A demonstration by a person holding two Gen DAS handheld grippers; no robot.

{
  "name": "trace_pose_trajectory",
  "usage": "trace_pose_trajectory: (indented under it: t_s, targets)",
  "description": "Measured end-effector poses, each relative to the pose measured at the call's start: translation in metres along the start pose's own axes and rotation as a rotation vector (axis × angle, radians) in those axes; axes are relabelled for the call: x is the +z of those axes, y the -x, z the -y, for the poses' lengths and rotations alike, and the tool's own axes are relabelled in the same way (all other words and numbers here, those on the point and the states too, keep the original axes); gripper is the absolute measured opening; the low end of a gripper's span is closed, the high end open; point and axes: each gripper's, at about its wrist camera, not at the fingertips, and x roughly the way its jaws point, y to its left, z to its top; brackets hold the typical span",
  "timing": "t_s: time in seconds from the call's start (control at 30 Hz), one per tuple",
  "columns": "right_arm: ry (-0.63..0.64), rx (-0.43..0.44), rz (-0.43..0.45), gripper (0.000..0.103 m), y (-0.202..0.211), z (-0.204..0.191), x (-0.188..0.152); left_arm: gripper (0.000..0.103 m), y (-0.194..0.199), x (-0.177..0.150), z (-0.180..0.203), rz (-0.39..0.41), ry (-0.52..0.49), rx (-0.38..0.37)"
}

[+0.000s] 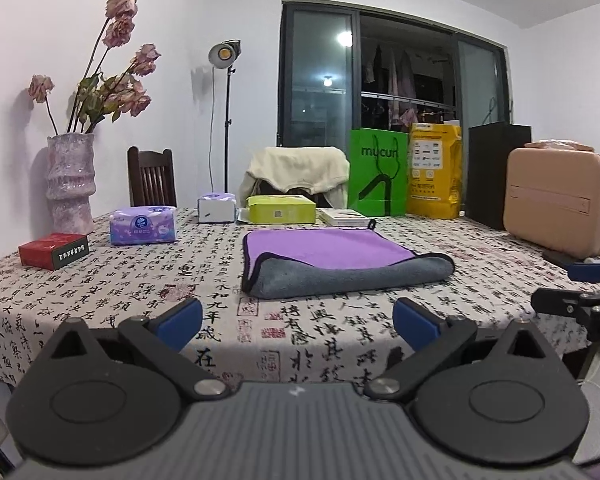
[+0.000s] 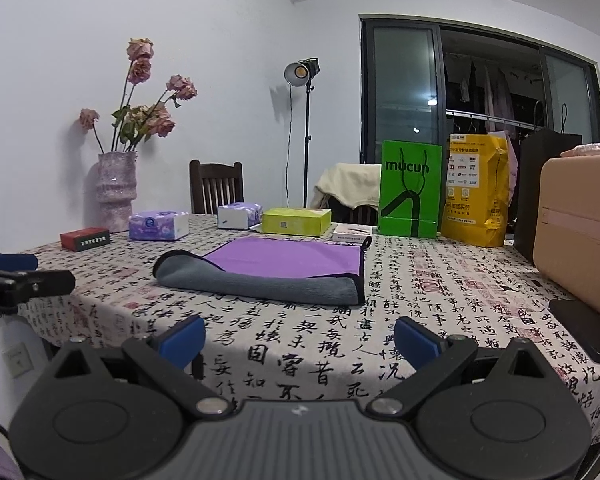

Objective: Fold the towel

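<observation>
A towel (image 1: 324, 252), purple on one side and grey on the other, lies on the calligraphy-print tablecloth (image 1: 140, 280) with its near edge folded back, grey side up. It also shows in the right wrist view (image 2: 284, 268). My left gripper (image 1: 298, 320) is open and empty, held at the table's front edge short of the towel. My right gripper (image 2: 298, 334) is open and empty, also short of the towel. The right gripper shows at the right edge of the left wrist view (image 1: 576, 288); the left gripper shows at the left edge of the right wrist view (image 2: 20, 276).
At the table's back stand a vase of dried roses (image 1: 71, 184), a red box (image 1: 54, 250), tissue packs (image 1: 144, 225), a yellow-green box (image 1: 281, 209), a green bag (image 1: 378, 172), a yellow bag (image 1: 434, 170) and a beige case (image 1: 560, 200). A dark phone (image 2: 584, 328) lies at right.
</observation>
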Motion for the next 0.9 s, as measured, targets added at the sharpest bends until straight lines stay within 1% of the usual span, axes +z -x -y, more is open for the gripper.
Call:
trace_pose_trajectory:
  t_s: [0.2,0.5,0.9]
  targets:
    - [-0.026,-0.006,-0.012,0.101,-0.021,0.007,-0.001,0.103,-0.019,0.002,-0.006,-0.017,0.002,0.011]
    - [-0.024,-0.007,-0.047,0.101,-0.046,0.014,-0.003,0.103,-0.047,-0.003,-0.01,-0.062,0.006,0.017]
    - [-0.018,-0.012,-0.075,0.1,-0.078,0.022,0.003,0.103,-0.08,0.006,-0.012,-0.092,0.009,0.015]
